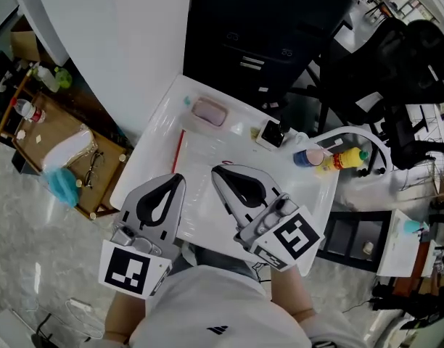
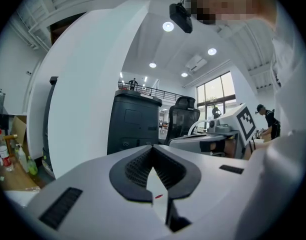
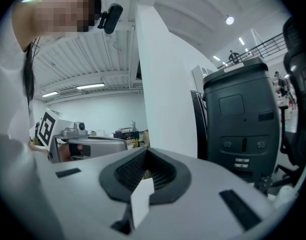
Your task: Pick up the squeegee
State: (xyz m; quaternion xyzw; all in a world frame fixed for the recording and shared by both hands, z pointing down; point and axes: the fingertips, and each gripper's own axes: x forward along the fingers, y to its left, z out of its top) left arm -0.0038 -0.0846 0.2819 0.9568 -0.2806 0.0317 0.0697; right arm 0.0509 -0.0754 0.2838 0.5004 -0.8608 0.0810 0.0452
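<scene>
Over the near edge of the white table (image 1: 160, 125), I hold both tongs empty with jaws pressed together: left gripper (image 1: 178, 178) and right gripper (image 1: 217, 170) side by side. Just beyond the left one's tips lies the squeegee (image 1: 180, 149), a thin red strip, untouched, short of a pink block (image 1: 210, 112).

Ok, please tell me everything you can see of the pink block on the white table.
The pink block is a small rounded rectangle with a paler rim around it. It lies flat near the far edge of the white table, and nothing rests on it or holds it. Its material is too small to tell.
</scene>
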